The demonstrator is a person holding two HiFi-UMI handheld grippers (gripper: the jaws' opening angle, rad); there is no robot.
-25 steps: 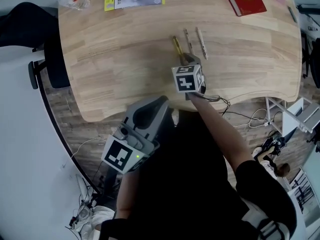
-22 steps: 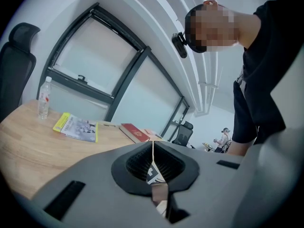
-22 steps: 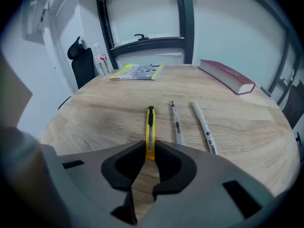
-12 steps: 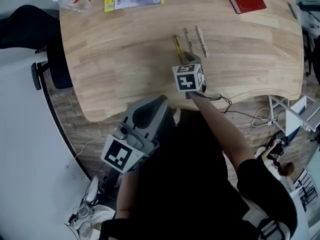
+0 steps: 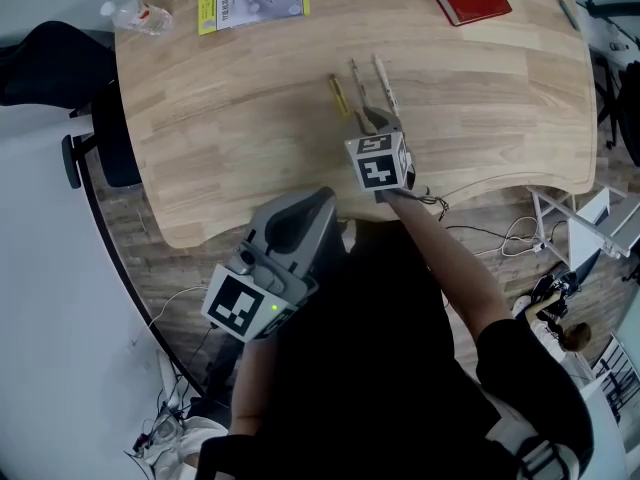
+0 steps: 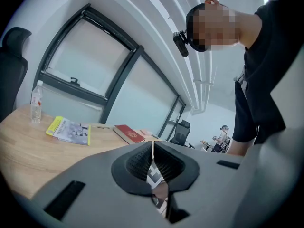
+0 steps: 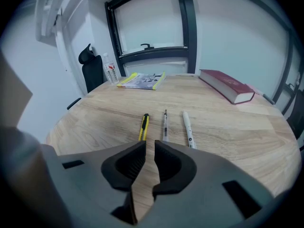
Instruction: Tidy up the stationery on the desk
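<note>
Right gripper view: the right tongs (image 7: pixel 146 148) stand a narrow slit apart with only bare wood between them, pinching nothing. Just beyond their tips, near the middle of the counter (image 7: pixel 95 118), three things lie side by side. These are a yellow utility knife (image 7: pixel 143 126) slightly left of the slit, a clear pen (image 7: pixel 165 125) about in line with it, and a white marker (image 7: pixel 188 128) to the right. Left gripper view: the left tongs (image 6: pixel 153 148) are pressed together and empty. Only the head view shows that they hang off the counter's near edge, close to the person's body. A red book (image 7: pixel 227 85), a booklet (image 7: pixel 141 80) and a bottle (image 7: pixel 110 73) lie along the far edge
</note>
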